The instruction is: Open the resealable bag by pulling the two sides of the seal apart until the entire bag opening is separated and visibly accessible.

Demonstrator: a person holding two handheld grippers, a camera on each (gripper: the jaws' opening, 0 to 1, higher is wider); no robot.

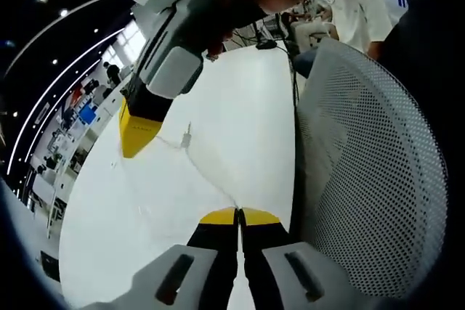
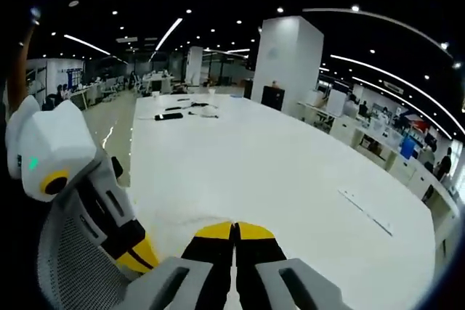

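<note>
In the left gripper view, the left claw (image 1: pixel 238 213) is pinching shut on the clear bag (image 1: pixel 185 152), a thin, limp, slippery film stretching over the white surface (image 1: pixel 240 99) towards the right claw (image 1: pixel 134 147); whether that one is pinching it cannot be told. In the right gripper view, the right claw (image 2: pixel 234 228) is showing its jaws pressed together; holds belong on the seal's two lips.

Your left gripper view looked down from close above the white table (image 1: pixel 240 107), facing along its length toward a seated person at the far end, with a mesh chair back (image 1: pixel 370 179) close on its right. Your right gripper view sat low over the same table (image 2: pixel 276 172), facing out across the office. Both views shared the tabletop and the chair.
</note>
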